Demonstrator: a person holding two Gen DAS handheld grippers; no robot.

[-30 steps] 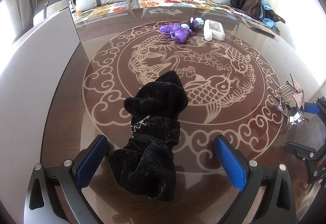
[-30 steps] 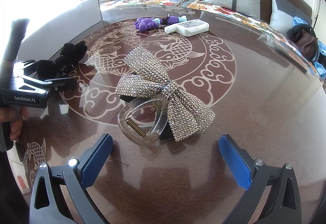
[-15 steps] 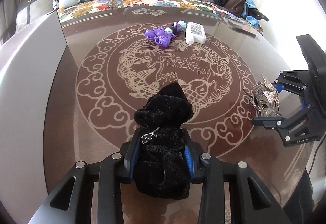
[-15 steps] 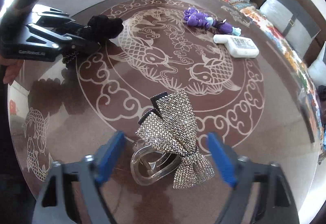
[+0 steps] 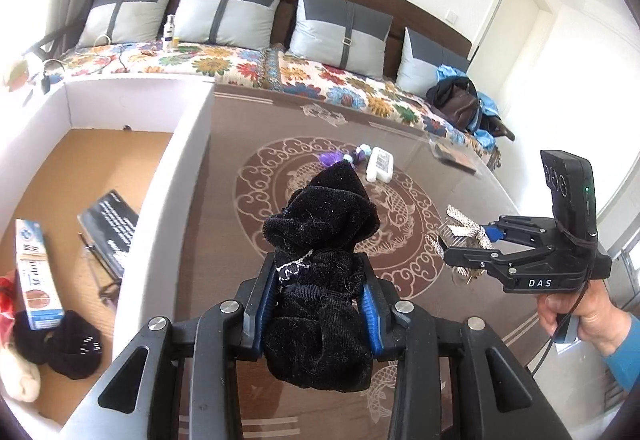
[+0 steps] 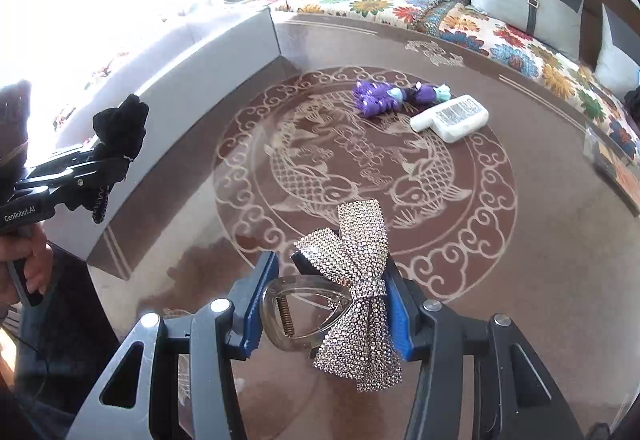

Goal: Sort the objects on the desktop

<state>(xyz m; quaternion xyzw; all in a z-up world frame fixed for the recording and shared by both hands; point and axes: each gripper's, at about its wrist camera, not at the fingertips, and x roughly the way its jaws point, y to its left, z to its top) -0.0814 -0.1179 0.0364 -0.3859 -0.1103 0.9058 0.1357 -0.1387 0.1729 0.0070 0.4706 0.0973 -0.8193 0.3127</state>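
A black velvet scrunchie [image 5: 320, 224] hangs above the patterned table [image 5: 224, 199], with my left gripper [image 5: 318, 280] shut on its middle. In the right wrist view, that left gripper [image 6: 116, 163] is at the far left, near the box wall, with the scrunchie [image 6: 120, 123] in it. My right gripper [image 6: 330, 280] has a rhinestone bow hair clip [image 6: 360, 240] between its pads. Its jaws are closing on the clip, which is held off the table. The left wrist view shows the right gripper [image 5: 452, 252] at the right, carrying the clip [image 5: 460, 224].
A white-walled box [image 5: 176, 159] stands left of the table. It holds a toothpaste carton [image 5: 36, 272], a black booklet [image 5: 112, 228] and a dark scrunchie [image 5: 72, 348]. Purple hair ties [image 6: 380, 99] and a white bottle [image 6: 452, 117] lie at the far side. A cushioned sofa [image 6: 400, 7] runs behind.
Both grippers went from wide open to closed, the left on the scrunchie and the right on the bow clip. Both have lifted their items off the table, and the left now overlooks the box.
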